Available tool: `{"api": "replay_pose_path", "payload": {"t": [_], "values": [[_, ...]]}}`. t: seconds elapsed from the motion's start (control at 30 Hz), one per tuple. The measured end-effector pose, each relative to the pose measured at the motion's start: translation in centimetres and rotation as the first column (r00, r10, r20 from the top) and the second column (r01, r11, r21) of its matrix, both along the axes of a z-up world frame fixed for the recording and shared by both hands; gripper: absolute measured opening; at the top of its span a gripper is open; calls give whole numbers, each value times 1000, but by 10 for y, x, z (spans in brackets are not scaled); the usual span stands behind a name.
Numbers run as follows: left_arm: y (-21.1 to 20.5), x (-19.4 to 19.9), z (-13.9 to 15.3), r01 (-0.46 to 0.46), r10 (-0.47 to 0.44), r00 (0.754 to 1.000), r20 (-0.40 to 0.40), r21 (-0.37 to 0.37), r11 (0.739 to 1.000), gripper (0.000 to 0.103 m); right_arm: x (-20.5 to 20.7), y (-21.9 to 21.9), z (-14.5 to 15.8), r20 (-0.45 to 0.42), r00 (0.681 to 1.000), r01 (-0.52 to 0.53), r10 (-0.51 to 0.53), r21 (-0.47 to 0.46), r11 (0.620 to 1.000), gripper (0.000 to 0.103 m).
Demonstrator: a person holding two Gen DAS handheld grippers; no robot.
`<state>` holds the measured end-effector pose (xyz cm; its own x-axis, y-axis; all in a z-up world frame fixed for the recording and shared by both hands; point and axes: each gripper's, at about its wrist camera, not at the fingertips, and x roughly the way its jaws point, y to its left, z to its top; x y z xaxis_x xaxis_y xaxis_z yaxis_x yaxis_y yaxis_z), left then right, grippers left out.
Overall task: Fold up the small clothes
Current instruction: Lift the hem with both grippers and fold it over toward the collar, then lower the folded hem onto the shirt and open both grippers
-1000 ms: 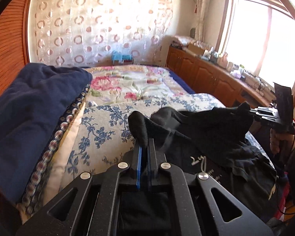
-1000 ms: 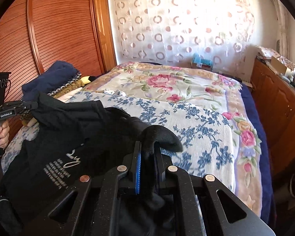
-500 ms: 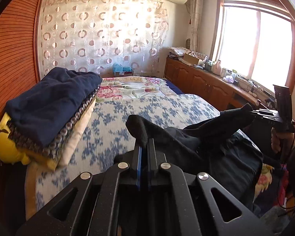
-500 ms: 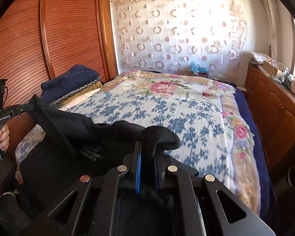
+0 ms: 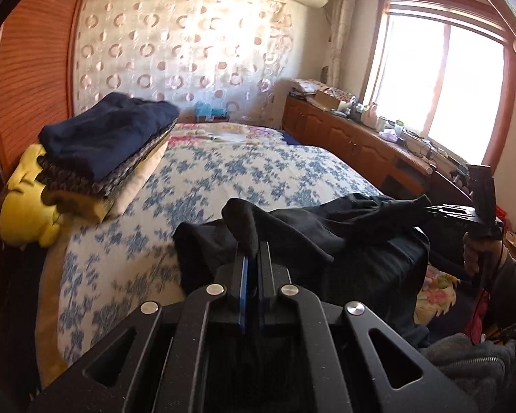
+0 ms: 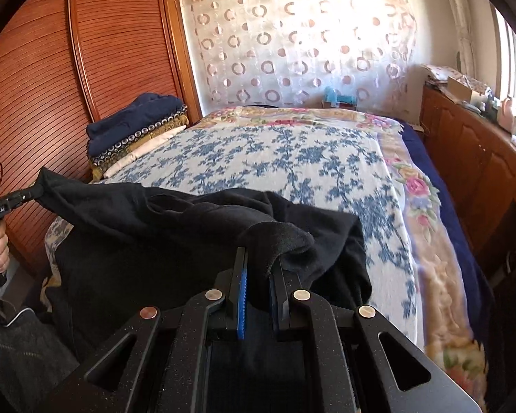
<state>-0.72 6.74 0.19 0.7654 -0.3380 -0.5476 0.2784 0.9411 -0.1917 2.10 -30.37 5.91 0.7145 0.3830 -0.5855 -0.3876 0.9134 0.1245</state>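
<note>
Your bed (image 6: 292, 158) carries a folded pile (image 5: 99, 151) at its left edge. The black garment (image 6: 175, 227) hangs stretched over the bed's near end. Your left claw (image 5: 251, 258) is closed tight on one corner, your right claw (image 6: 259, 268) pinching the other.
</note>
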Motion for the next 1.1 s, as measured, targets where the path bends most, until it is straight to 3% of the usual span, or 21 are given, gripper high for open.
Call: {"api": "replay_pose_path", "payload": {"t": [0.3,0.63,0.7,0.73,0.8,0.87,0.9,1.1], "values": [[0,-6,-26,-15,20,996,-87,61,998,5,-32,3,2,-31,999,-37,35,-67,997,10],[-7,-1,-40,-5,15,992,-125,85,996,7,-25,6,-12,-80,997,-30,22,-92,995,10],[-7,-2,-37,2,8,993,-119,81,997,22,-27,5,-11,-79,997,-27,20,-86,996,10],[-7,-2,-35,2,7,994,-112,80,997,37,-28,5,-9,-76,997,-26,20,-83,996,10],[-7,-3,-31,-3,10,996,-94,82,997,48,-30,5,-6,-67,998,-27,21,-81,996,10],[-7,-2,-28,-11,18,996,-83,85,996,73,-32,5,-7,-59,998,-32,27,-85,996,10],[-7,-1,-27,-12,18,997,-76,85,996,79,-33,5,-5,-56,998,-33,28,-88,996,10],[-9,9,-20,-28,33,998,-45,114,993,82,-41,4,6,-37,999,-41,38,-101,994,17]]}}
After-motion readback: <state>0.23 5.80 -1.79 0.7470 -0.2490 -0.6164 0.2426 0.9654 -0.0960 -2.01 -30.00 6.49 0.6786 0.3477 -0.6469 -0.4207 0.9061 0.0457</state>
